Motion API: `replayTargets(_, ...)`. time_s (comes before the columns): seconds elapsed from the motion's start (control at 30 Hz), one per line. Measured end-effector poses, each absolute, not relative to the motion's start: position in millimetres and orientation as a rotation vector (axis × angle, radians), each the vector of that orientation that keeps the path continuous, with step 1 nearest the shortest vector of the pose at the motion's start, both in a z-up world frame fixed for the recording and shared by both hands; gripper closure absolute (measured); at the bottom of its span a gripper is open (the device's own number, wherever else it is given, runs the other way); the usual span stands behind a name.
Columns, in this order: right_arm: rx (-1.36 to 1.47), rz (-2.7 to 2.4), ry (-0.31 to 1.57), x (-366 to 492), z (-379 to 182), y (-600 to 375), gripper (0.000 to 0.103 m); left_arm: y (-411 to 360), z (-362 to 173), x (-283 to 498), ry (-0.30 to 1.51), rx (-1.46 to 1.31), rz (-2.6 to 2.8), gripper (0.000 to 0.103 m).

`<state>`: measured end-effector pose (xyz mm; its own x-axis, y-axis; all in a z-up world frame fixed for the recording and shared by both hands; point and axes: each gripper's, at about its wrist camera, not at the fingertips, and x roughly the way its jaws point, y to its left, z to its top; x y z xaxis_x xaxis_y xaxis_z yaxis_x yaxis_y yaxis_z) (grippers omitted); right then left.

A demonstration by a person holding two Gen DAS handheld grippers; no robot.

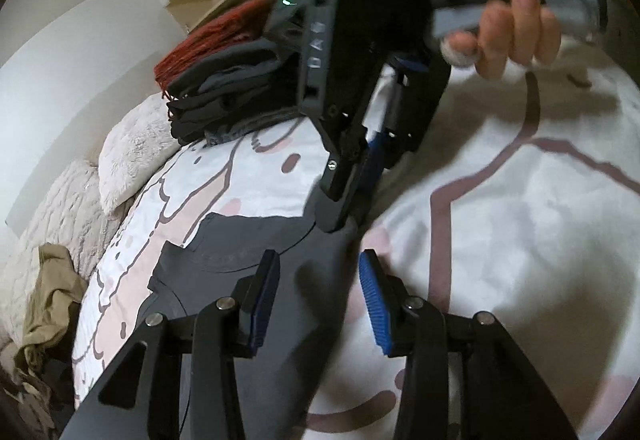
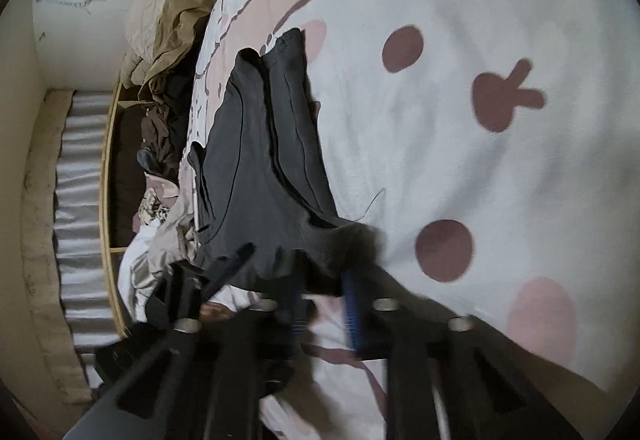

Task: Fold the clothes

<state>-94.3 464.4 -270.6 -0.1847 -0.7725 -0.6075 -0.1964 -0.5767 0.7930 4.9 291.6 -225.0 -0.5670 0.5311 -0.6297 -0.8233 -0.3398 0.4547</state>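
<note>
A dark grey garment lies partly folded on the white and pink patterned bedspread. My left gripper is open just above the garment's right part, holding nothing. My right gripper comes down from above, its tips pinched together on the garment's far edge. In the right wrist view the same garment stretches away from my right gripper, whose blue pads stand close with the cloth's edge between them. The view is blurred.
A stack of folded dark clothes with a red one on top stands at the far side of the bed. Fluffy pale pillows and a crumpled tan garment lie at the left. Unfolded clothes are piled by the bed's edge.
</note>
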Motion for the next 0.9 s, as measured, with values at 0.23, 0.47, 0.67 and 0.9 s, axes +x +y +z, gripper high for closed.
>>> replayTargets(0.23, 1.555, -1.811, -1.125, -96.7, -240.8, 455.8, 0.091, 299.5, -222.5, 1.9, 1.008, -0.456, 2.050, 0.066)
replayTargets(0.47, 1.540, -1.822, -1.079, -102.5, -231.0, 446.5, 0.091, 295.3, -217.3, -10.0, 0.962, -0.489, 2.094, 0.097)
replayTargets(0.67, 1.499, -2.039, -1.019, -111.4, -213.7, 462.9, 0.050, 285.8, -201.9, -19.0, 0.866, -0.513, 2.118, 0.098)
replayTargets(0.9, 1.492, -1.859, -1.223, -145.2, -242.1, 468.2, 0.011, 271.1, -184.4, -28.2, 0.744, -0.559, 2.137, 0.098)
